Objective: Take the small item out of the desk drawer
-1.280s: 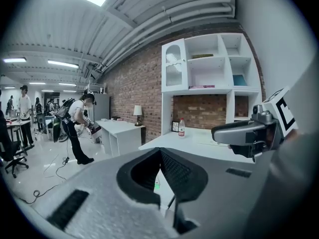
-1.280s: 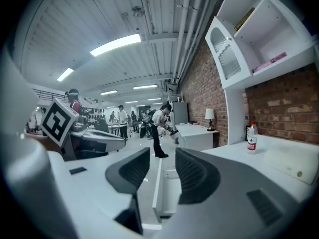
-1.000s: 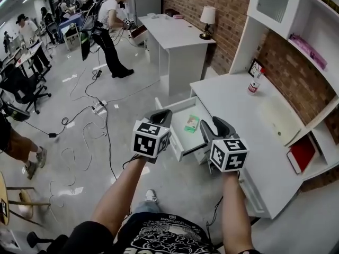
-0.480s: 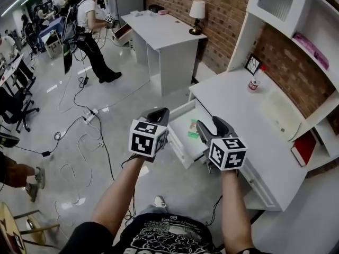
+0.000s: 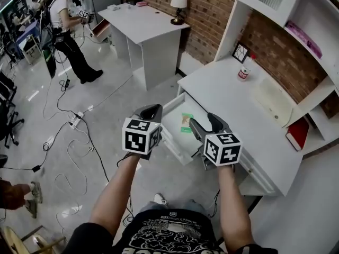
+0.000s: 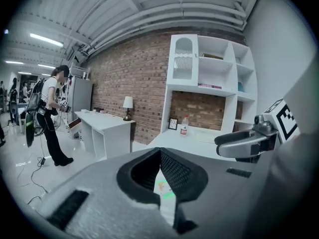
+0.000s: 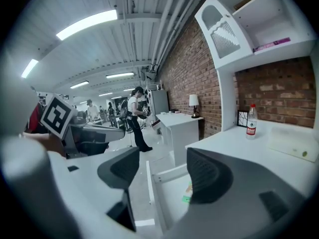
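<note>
**Hovering at the open drawer, small item not yet lifted**

Both grippers hang in the air in front of the white desk (image 5: 228,97), just short of the pulled-out drawer (image 5: 170,142). The drawer juts from the desk's left end into the aisle, and its front panel is the edge nearest the grippers. Beyond it the glossy floor is wide open, crossed only by loose cables (image 5: 79,128), up to a 2nd white desk (image 5: 143,25) against the brick wall, where a person (image 5: 66,28) stands well away. On the near desk, a bottle (image 5: 243,70) stands far back by the shelving, well clear of the drawer.

The small item (image 5: 185,122), a flat green-and-white packet, lies on the drawer floor near its back, touched by nothing.

The left gripper (image 5: 150,111) hovers over the drawer's outer corner with its 2 jaws pressed together at the tips and nothing pinched; in the left gripper view the packet shows through the slit below them. The right gripper (image 7: 162,176) sits beside the drawer's desk-side wall, its jaws apart and opening, pads bare. Between them the right gripper view shows only the drawer and packet, farther off.
</note>
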{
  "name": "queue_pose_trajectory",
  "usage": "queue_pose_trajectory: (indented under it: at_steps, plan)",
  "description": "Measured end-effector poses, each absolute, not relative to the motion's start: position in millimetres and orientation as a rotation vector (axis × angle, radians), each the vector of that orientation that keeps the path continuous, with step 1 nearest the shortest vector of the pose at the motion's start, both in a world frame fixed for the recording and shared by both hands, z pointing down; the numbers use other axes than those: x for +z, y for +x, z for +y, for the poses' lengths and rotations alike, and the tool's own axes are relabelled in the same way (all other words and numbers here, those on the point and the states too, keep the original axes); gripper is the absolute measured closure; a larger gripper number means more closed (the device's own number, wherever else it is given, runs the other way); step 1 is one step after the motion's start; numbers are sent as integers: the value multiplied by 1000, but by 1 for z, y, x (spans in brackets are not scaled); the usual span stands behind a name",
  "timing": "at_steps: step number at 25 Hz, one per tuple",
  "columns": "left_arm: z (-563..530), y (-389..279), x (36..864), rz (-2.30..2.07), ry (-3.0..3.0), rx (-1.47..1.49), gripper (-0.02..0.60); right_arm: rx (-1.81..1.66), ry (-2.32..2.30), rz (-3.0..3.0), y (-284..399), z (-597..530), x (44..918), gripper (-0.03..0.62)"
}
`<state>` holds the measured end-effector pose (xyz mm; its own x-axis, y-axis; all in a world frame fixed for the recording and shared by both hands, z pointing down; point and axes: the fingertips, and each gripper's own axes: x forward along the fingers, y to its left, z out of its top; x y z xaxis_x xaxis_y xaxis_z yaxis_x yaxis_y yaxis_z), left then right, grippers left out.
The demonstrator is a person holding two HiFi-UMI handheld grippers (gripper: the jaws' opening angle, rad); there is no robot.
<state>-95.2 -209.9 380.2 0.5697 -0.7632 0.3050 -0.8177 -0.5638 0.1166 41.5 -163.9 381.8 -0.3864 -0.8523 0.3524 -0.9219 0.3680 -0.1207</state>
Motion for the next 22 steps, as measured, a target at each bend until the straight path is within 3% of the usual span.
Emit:
queue_pose_trajectory:
  at_steps: [22]
  plan:
    - [-260, -61, 463, -1233, 2489, 392, 581, 735, 1486, -2270, 58, -223, 512, 252]
